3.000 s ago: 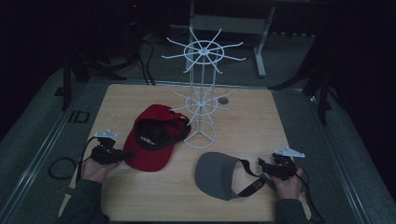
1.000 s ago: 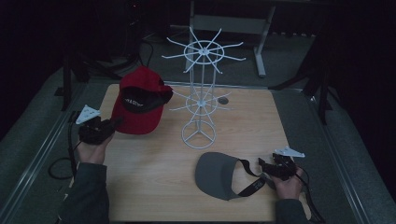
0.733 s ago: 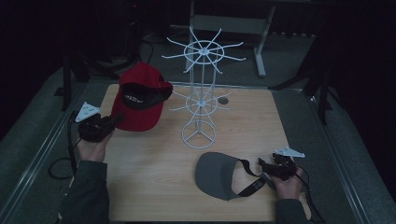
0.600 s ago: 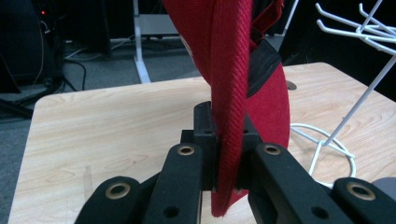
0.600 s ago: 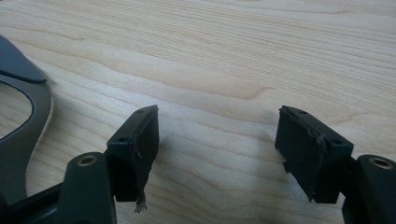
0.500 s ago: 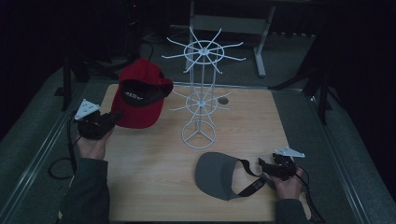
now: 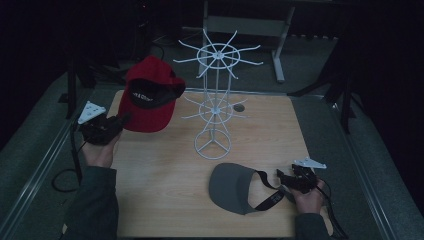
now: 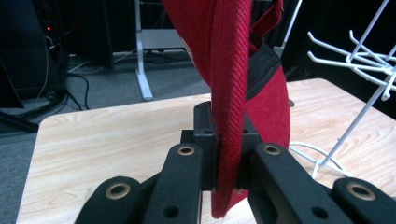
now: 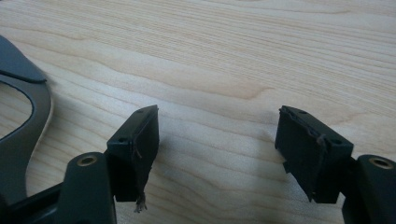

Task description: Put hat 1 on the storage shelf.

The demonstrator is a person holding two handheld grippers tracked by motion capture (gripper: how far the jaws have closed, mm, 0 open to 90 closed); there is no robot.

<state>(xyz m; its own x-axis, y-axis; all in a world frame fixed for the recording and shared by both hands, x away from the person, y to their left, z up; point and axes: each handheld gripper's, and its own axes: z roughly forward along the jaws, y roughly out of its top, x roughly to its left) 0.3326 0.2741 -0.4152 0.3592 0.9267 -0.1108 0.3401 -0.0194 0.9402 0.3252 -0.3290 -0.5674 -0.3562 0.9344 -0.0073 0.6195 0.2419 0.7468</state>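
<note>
A white wire hat rack (image 7: 215, 100) stands upright near the middle of the wooden table (image 7: 165, 200), and everything else is placed against it. To the rack's left, lifted clear of the tabletop, a red cap (image 7: 150, 95) is held by the left gripper (image 7: 121, 121), whose jaws are pinched together on the cap's brim; in the left gripper view the brim's ribbed red edge (image 8: 229, 116) runs upright between the two black jaws, and the cap's crown and black strap are cut off by the top of that view. The cap's black inner band faces the high camera, with white lettering too small to read. Its right edge lies near the rack's upper spokes — whether it touches one cannot be told. In front of the rack and slightly right, a grey cap (image 7: 235, 187) lies flat on the table with its black strap trailing toward the right gripper (image 7: 285, 179). That gripper's jaws are spread wide over bare wood in the right gripper view, with a sliver of the grey cap (image 9: 18, 116) at that view's left edge, apart from the jaws. The room beyond the table is dark, and its contents are hard to make out.
</note>
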